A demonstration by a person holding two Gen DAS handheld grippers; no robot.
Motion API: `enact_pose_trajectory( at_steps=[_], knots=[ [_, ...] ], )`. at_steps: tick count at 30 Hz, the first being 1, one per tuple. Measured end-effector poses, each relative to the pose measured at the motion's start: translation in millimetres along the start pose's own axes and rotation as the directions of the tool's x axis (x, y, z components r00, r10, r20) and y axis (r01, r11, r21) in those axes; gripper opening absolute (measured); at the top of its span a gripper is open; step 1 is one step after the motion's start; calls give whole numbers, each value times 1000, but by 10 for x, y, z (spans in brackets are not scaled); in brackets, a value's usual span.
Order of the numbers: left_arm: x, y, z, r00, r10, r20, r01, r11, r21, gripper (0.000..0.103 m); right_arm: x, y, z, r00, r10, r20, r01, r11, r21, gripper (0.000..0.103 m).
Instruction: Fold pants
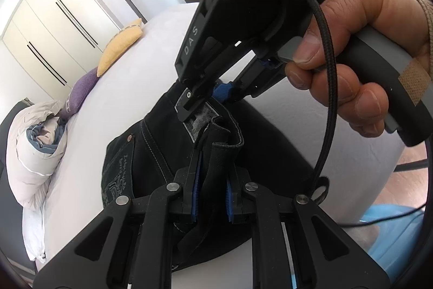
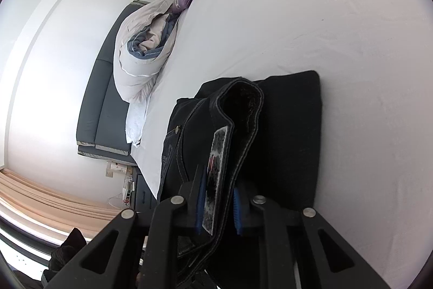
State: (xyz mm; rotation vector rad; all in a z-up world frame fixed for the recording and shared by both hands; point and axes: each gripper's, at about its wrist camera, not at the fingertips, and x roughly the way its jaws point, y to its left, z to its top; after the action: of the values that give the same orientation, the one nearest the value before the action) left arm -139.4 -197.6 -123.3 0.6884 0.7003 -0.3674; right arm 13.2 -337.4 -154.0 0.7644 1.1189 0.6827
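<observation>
**Now: black pants, both grippers clamped on the waistband**

Pants (image 2: pixel 286 126): centre frame, on white bed (image 2: pixel 338 31).
Left gripper (image 1: pixel 212 203): narrow, pinching waistband.
Right gripper (image 2: pixel 217 207): narrow, gripping waistband at label.
Pillows (image 1: pixel 119 46): upper left.

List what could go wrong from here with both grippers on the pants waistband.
1. The left gripper pinches only a thin edge of the black pants; it may slip out when the fabric is pulled.
2. The right gripper is clamped over the leather label and a thick waistband roll, an uneven grip that could shift.
3. The braided cable hangs close beside the waistband and could snag as the two grippers move, since they sit very near each other.
</observation>
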Motion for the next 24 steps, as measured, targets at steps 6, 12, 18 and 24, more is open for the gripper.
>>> enact_pose_trajectory(
  at_steps=[6,12,18,24],
  knots=[
    [-25,-124,34,1000,-16,3,16,1000,22,13,-155,-103,-28,1000,-3,23,3,1000,-5,18],
    [37,-187,-49,1000,-17,-14,18,999,51,13,-184,-229,-88,1000,-4,31,4,1000,10,17],
    [303,-159,-55,998,-32,-49,35,998,46,13,-87,-401,-85,999,-23,33,22,999,26,16],
    [351,-256,-154,999,48,-25,-45,993,108,17,-114,-526,-109,999,24,39,-27,998,58,17]
  ],
)
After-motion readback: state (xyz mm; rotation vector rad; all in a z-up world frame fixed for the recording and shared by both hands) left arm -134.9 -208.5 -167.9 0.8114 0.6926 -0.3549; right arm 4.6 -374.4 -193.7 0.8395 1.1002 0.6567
